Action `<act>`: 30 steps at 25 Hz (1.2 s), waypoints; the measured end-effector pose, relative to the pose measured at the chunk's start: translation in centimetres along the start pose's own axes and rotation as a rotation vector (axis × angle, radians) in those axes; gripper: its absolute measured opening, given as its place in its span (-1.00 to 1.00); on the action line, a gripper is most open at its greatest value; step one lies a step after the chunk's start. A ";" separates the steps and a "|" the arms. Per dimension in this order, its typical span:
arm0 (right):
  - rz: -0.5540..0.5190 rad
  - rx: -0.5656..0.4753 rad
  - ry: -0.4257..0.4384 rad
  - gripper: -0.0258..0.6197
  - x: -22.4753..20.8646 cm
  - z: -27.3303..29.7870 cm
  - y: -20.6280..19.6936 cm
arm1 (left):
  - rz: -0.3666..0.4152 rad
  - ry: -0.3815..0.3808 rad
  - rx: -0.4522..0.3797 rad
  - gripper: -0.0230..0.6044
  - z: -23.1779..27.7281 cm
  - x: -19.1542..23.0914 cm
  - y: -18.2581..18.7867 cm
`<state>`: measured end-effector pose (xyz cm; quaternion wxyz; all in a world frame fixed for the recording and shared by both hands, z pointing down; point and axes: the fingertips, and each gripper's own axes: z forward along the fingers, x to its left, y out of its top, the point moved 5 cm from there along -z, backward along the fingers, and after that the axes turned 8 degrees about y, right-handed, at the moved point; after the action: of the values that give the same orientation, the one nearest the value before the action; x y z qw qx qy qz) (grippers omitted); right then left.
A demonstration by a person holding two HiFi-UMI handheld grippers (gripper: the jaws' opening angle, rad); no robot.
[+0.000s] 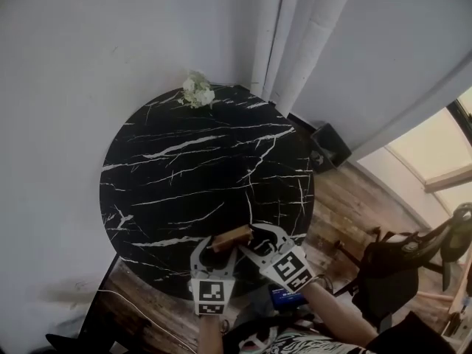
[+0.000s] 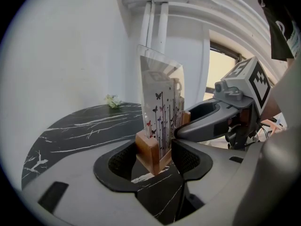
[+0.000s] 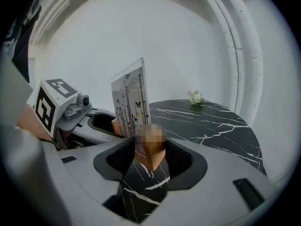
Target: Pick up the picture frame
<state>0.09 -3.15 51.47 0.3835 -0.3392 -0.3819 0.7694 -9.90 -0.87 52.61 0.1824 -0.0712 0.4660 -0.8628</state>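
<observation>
Pinching the picture frame [image 2: 162,102], left gripper [image 2: 155,158] and right gripper [image 3: 150,157] stand wide.

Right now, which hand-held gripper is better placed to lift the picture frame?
Neither alone: the left hand-held gripper and the right hand-held gripper each clamp one end of the picture frame at its wooden base, panel upright. Lift with both.

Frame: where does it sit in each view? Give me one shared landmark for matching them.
Head view: frame low centre, at the near edge of the table.
Left gripper view: frame centre, upright, its wooden base between the jaws.
Right gripper view: frame just left of centre, its base between the jaws.
Shared landmark: white flowers at the table's far edge.
</observation>
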 end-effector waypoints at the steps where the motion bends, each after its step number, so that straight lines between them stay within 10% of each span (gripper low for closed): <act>1: 0.000 -0.004 -0.001 -0.32 0.1 -0.1 0.1 | 0.002 0.000 -0.001 -0.15 -0.1 0.0 0.1; 30: -0.043 -0.104 -0.037 -0.32 1.9 -3.8 5.2 | -0.045 -0.023 -0.079 -0.15 -3.9 0.1 5.2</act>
<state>0.60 -2.39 44.82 0.3748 -0.3361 -0.4357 0.7462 -9.83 -0.40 46.13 0.1652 -0.0987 0.4960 -0.8468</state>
